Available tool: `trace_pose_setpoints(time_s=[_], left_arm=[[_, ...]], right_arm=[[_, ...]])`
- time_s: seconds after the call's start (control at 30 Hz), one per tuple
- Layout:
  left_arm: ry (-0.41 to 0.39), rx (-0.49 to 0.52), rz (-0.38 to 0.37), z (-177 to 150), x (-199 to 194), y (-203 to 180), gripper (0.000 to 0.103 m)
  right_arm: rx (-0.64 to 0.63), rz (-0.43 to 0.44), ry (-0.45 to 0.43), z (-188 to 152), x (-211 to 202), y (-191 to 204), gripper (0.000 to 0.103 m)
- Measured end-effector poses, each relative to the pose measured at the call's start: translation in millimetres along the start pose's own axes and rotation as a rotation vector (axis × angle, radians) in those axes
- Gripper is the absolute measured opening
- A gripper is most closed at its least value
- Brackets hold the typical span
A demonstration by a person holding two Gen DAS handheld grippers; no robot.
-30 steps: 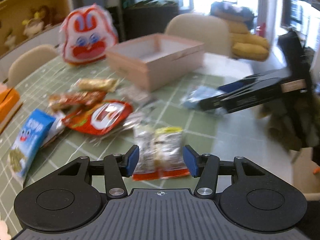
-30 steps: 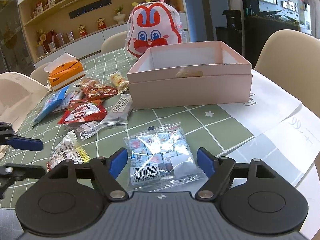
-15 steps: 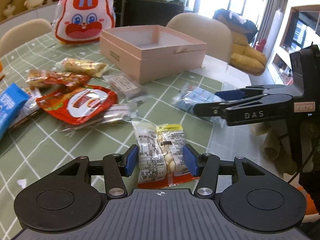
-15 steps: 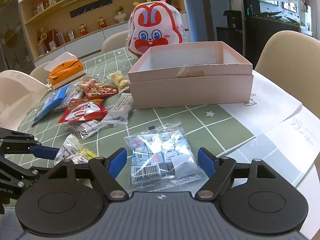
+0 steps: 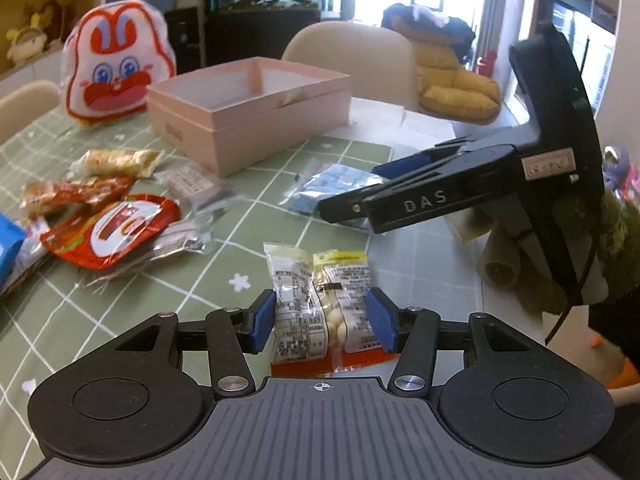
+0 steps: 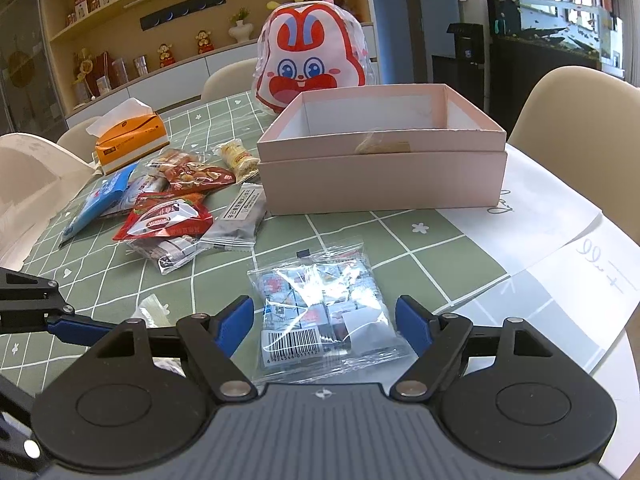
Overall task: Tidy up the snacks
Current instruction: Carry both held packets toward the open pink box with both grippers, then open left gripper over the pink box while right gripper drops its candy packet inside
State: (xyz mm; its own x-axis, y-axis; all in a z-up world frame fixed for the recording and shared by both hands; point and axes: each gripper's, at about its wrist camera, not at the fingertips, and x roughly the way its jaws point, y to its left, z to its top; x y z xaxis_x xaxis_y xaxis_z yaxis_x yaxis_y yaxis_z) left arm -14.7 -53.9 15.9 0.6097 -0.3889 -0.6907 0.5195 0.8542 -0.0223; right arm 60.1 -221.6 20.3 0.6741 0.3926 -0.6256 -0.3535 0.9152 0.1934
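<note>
Nearest the left wrist camera, the left gripper (image 5: 320,322) stands part open, its blue pads on either side of a clear packet of pale nuts (image 5: 322,304) that lies flat on the green checked tablecloth (image 5: 240,220). The pads look just beside the wrapper's edges, not pressing on it. The right gripper (image 6: 325,324) is likewise open, wider, its jaws to either side of a clear bag of small blue-and-white candies (image 6: 322,306), with a gap showing on both sides; nothing is held by either.

A little farther out lies the loose heap of snacks: a red foil pouch (image 6: 166,218), a grey wrapped bar (image 6: 240,216), a blue packet (image 6: 102,200) and a wrapped pastry (image 6: 238,158). Beyond them stands the open pink box (image 6: 380,184), the likely place for the snacks; something small and pale seems to lie inside it, too hidden by the wall to name. Behind it sit a rabbit-faced bag (image 6: 310,60) and an orange tissue box (image 6: 130,140).

The risks are in the wrappers. Both are slick, crinkled film lying flat, so closing jaws may skate over the top or pinch only a seam, and the packet could drop on the way to the box. The two grippers also work near each other, so lifting together could make them collide.
</note>
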Motion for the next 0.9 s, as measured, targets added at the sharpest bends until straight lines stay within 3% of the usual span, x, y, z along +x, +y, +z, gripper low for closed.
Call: trace_pose_setpoints(time_s=[0.4,0.43,0.5,0.53,0.67,0.73,0.9], left_arm=[[0.009,-0.002,-0.048,1.3,7.2,-11.5,0.060],[0.009,0.007,-0.047,1.3,6.7,-13.4,0.060],[0.007,0.031,-0.037,1.3,5.7,-17.2,0.059],[0.004,0.041,-0.031,0.9,5.0,-19.0,0.059],[0.015,0.034,-0.022,1.5,1.8,-22.7,0.058],[0.005,0.026,-0.016,4.0,-1.3,-22.8,0.050],[0.015,0.018,0.003,11.1,-0.2,-23.4,0.050]], right_arm=[[-0.126,-0.063,0.043,1.3,10.0,21.3,0.084],[-0.120,-0.057,0.040,1.1,9.3,19.7,0.083],[-0.105,-0.059,0.025,0.4,6.2,17.2,0.065],[-0.104,-0.063,0.016,-0.3,4.5,16.3,0.064],[-0.137,-0.032,0.017,-2.9,-0.8,13.9,0.062],[-0.154,-0.034,0.020,-3.0,-3.2,12.7,0.061],[-0.149,-0.027,-0.007,5.8,-17.6,0.6,0.061]])
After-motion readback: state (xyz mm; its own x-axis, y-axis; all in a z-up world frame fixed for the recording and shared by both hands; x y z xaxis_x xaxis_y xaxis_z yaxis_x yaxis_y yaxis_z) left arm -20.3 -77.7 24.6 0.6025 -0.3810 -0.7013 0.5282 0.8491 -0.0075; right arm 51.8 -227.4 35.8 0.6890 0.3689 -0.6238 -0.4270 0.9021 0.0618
